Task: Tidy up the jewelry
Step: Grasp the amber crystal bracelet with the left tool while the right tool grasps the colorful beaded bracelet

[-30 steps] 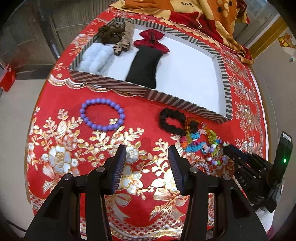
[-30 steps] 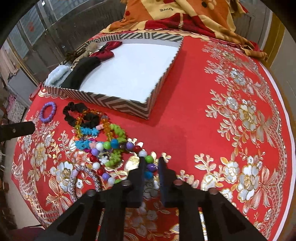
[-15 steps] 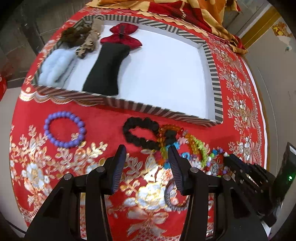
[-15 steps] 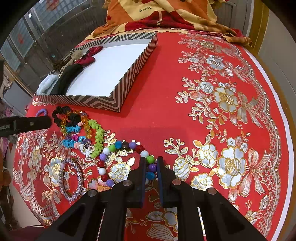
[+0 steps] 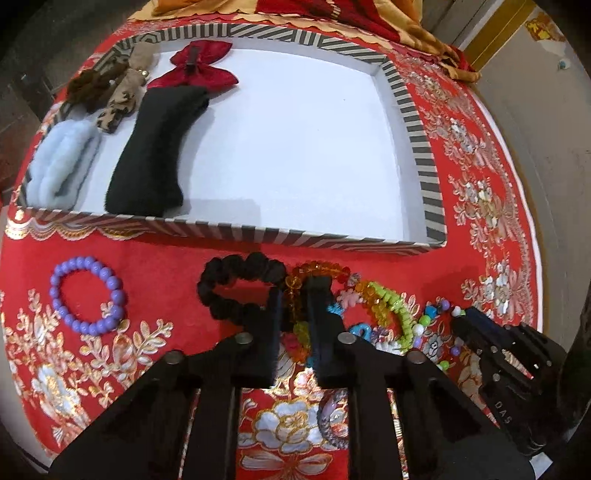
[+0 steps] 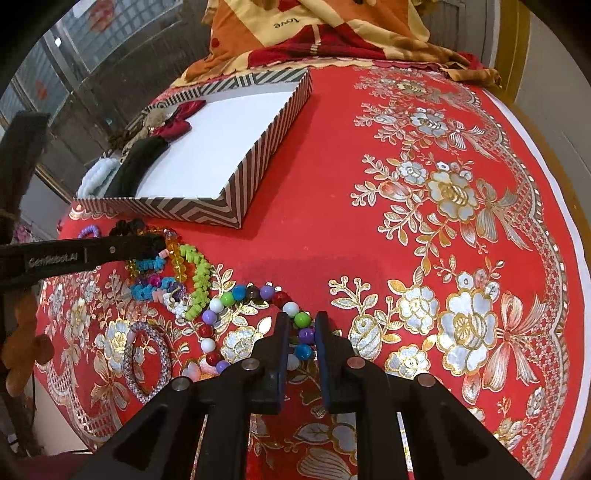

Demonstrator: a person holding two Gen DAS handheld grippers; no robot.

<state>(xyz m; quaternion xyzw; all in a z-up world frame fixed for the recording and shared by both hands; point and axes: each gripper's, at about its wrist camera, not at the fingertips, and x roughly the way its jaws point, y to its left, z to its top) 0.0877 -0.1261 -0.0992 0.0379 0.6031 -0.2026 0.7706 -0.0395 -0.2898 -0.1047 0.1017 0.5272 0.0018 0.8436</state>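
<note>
We see the left gripper (image 5: 293,295) shifted from the purple bracelet (image 5: 88,295) side over to the pile; its jaws just closed around the amber bead bracelet (image 5: 295,291).

On the orange and cream patterned blanket (image 6: 295,22) heaped at the far edge of the table, the word "love" is printed in dark letters, seen upside down from the right wrist view. On the side of the black plastic left gripper (image 6: 155,245), which reaches in from the left edge of that same view, pale lettering reads "GenRobot.AI". In the left wrist view, the black plastic body of the right gripper (image 5: 461,321) bears faint raised letters that look like "DAS"; they are small and partly in shadow.
</note>
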